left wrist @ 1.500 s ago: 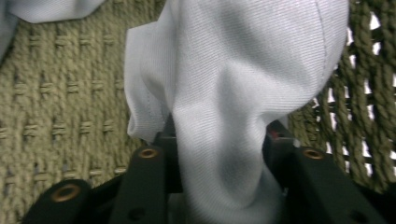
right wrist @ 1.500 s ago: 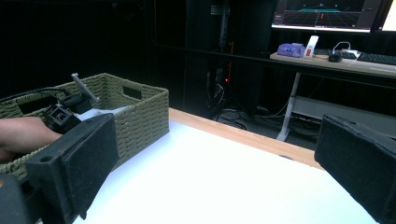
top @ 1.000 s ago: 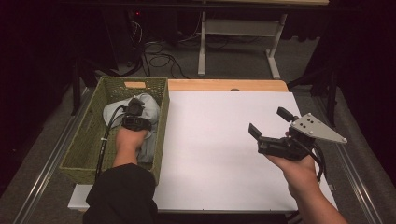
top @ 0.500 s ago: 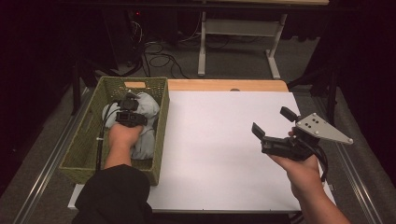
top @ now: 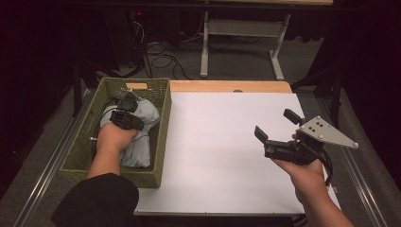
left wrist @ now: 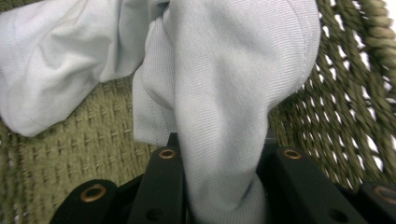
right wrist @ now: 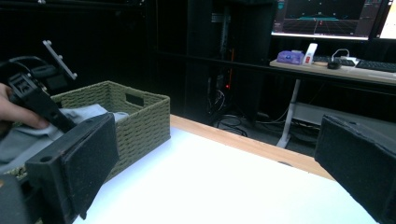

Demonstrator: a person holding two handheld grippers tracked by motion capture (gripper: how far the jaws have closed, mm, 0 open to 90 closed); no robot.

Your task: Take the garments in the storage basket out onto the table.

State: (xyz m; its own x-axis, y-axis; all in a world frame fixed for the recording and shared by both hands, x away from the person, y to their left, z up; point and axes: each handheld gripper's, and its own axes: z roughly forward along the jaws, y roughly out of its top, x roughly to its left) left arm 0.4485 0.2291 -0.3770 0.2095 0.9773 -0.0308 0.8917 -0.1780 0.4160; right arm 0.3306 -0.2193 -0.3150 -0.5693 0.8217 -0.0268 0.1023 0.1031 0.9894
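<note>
A pale grey-blue cloth [top: 142,144] lies bunched in a green woven basket [top: 163,127] at the table's left. My left gripper [top: 126,113] is inside the basket, shut on a fold of the cloth [left wrist: 224,93], which hangs pinched between the black jaws [left wrist: 224,163] above the basket floor. The rest of the cloth trails down to the left. My right gripper [top: 275,124] is held above the white table top [top: 217,142] at the right, open, with nothing between its wide-set pads [right wrist: 79,158]. From there I see the basket [right wrist: 140,121] and the left gripper [right wrist: 32,100].
The basket has a handle slot [top: 136,86] in its far wall. A wooden strip [top: 227,86] edges the table's far side. Beyond it stand a desk frame [top: 236,38] and floor cables [top: 161,59]. A desk with monitors [right wrist: 327,18] stands far off.
My left gripper has risen and shifted toward the basket's far end, pulling the cloth fold up with it. The right gripper has stayed about where it was.
</note>
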